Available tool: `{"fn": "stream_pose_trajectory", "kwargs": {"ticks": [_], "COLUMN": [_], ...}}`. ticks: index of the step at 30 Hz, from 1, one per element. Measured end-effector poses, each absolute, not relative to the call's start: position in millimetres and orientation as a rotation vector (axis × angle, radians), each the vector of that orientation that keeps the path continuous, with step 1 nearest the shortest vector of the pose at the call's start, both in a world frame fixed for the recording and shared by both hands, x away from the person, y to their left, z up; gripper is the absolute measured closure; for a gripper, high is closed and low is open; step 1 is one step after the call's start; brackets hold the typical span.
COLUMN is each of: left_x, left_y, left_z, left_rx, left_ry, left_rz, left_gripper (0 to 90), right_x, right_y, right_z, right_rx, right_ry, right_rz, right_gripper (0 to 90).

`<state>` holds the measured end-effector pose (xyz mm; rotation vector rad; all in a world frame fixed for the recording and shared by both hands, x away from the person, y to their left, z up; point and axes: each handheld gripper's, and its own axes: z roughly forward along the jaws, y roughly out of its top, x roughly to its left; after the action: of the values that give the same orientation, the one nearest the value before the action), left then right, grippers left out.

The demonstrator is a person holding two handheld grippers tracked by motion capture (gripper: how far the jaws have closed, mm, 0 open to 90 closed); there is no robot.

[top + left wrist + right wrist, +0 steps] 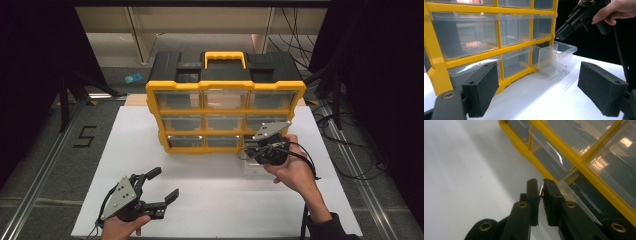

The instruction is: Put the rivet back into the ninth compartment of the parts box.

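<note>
The right tool [248,151] is clamped on a small metal pin [540,189], a short bright cylinder nipped between the very tips of its two pads, with only a sliver of it showing. That tool hangs at the right end of the yellow drawer cabinet [226,111], level with its bottom row. Just below and on the near side of its tips sits the clear drawer [554,60], pulled partway out of the bottom right slot so that its open top faces up. The drawer's long axis runs from the cabinet toward the person, and its far end is in the slot. What matters for the coming move is that the drawer's mouth lies straight down from the pin. I judge that a short drop would bring the pin inside the drawer's walls; from here I cannot tell what, if anything, lies on its floor. The left tool [165,184] rests low at the near left of the white table [200,210], pads wide apart and holding nothing. It is well apart from the drawer, so the right hand is much the nearer.
</note>
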<state>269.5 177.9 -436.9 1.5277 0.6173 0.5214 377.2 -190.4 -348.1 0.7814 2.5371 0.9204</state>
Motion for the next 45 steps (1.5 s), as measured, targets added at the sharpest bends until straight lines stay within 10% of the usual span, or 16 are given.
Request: {"fn": "stream_pose_trajectory", "kwargs": {"ticks": [31, 45], "left_x": [269, 269], "left_y": [178, 177], "left_z": [-437, -437], "left_rx": [1.528, 1.529], "left_ry": [0.617, 0.616], "left_rz": [0.521, 0.519], "left_gripper": [16.5, 16.5], "right_x": [393, 390], "right_y": [-216, -214], "right_z": [-367, -365], "right_rx": [0.890, 0.936], "right_ry": [2.515, 2.472], "right_rz": [0.883, 0.921], "right_gripper": [82.6, 47.4]}}
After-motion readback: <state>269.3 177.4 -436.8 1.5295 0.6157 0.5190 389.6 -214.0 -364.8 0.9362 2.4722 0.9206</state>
